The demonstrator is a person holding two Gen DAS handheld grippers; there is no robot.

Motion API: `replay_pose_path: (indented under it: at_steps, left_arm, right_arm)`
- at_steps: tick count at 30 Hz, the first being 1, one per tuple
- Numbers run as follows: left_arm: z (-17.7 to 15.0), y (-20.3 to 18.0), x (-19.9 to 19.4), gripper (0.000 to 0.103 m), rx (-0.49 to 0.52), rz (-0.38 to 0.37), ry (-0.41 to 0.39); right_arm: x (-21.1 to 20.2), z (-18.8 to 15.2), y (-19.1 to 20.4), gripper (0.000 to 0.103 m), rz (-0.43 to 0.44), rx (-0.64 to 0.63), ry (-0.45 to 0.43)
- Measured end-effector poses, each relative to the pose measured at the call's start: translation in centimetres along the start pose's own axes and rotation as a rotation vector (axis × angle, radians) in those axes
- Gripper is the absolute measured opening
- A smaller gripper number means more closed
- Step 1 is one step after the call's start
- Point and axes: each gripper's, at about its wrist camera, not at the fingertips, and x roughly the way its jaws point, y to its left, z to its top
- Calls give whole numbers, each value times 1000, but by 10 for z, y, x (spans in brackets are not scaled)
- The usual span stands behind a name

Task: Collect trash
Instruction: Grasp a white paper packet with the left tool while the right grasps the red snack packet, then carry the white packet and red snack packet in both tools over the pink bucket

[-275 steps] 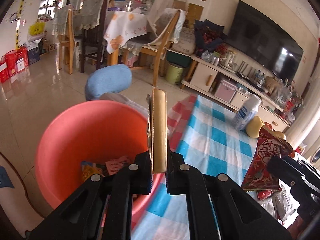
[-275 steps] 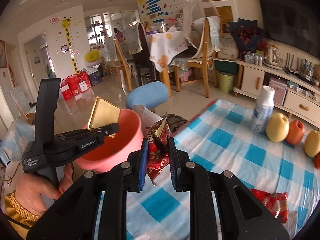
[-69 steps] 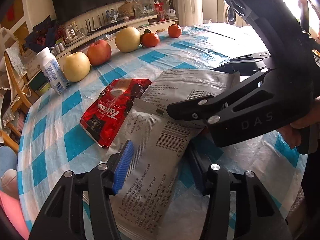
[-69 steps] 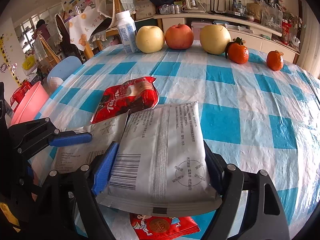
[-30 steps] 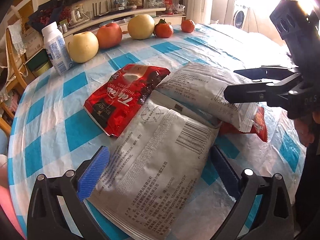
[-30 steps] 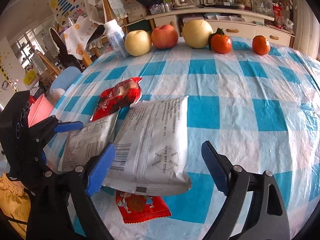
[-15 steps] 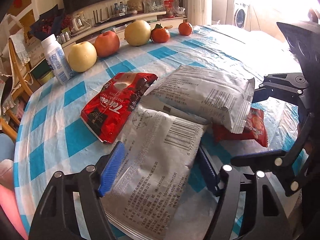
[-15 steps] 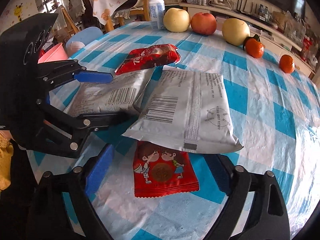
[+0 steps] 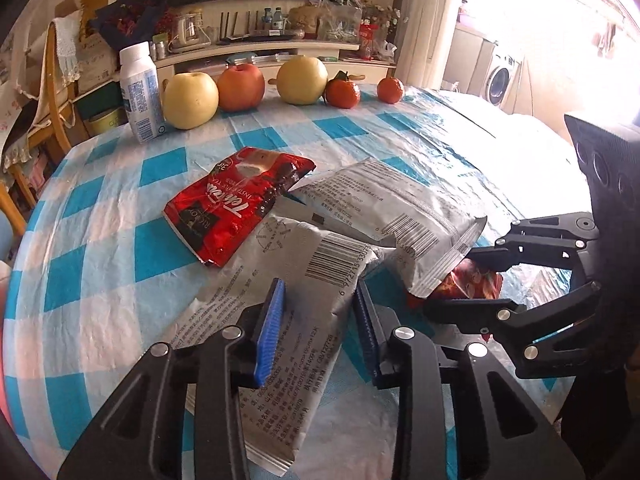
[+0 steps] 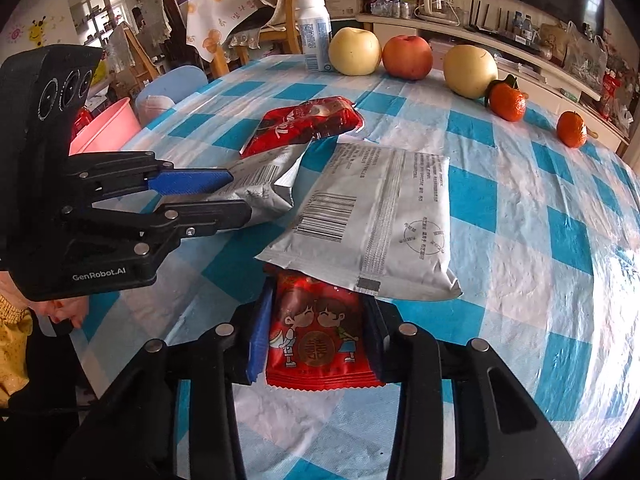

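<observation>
My left gripper (image 9: pixel 320 316) has a long silver barcode packet (image 9: pixel 288 248) buckled between its closing jaws, and the blue pads press on both sides. The right wrist view shows the left gripper (image 10: pixel 228 198) pinching that packet's (image 10: pixel 260 184) near end. My right gripper (image 10: pixel 316 320) is closing too, its pads against the sides of a red packet with a cartoon couple (image 10: pixel 316 336). A second silver packet (image 10: pixel 384 216) lies over the far end of that red packet. A red tea packet (image 10: pixel 308 126) lies further back on the checked tablecloth (image 10: pixel 520 184).
Along the far table edge stand a white milk bottle (image 9: pixel 140 92), two yellow pears, an apple (image 9: pixel 240 86) and two tangerines. Off the table's left side are a pink basin (image 10: pixel 106 128) and a blue stool (image 10: pixel 172 84). Chairs and a TV cabinet stand behind.
Both grippers went from wide open to narrow. The left pinched the long silver packet, which buckled. The right shifted from around the big silver packet to the red cartoon packet and gripped it.
</observation>
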Motion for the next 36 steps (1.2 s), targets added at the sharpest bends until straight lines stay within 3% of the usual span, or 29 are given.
replay_pose_path:
  at_steps: [4,10,20,23,24,25,26,30,33,36]
  left_arm:
    - [1,15,-11,22,-73,-2,-20]
    - [0,39,-25,13,-171,7,-53]
    - [-3,72,-49,10,-258,-21,-81]
    - [-6,78,-47,20,-256,2,-57]
    - [-7,81,-45,42,-256,17,-46]
    - [-9,83,-44,74,-256,25,-34]
    - [-10,85,-43,83,-252,43,-27]
    - [-12,80,-29,96,-152,90,51]
    - [-16,78,-7,96,-92,157,143]
    - [-17,78,0,96,-70,177,151]
  right_arm:
    - [2,-1,10,39,58,20,7]
    - [5,-1,25,38,129,65,12]
    - [0,1,60,38,194,75,-7]
    - [-3,5,65,38,186,68,-24]
    - [-3,6,63,38,185,68,-26]
    - [-2,7,63,38,184,69,-27]
    - [-1,7,62,38,183,72,-27]
    - [3,8,56,38,180,85,-20]
    - [5,6,52,38,186,89,-14]
    - [6,6,50,38,183,94,-15]
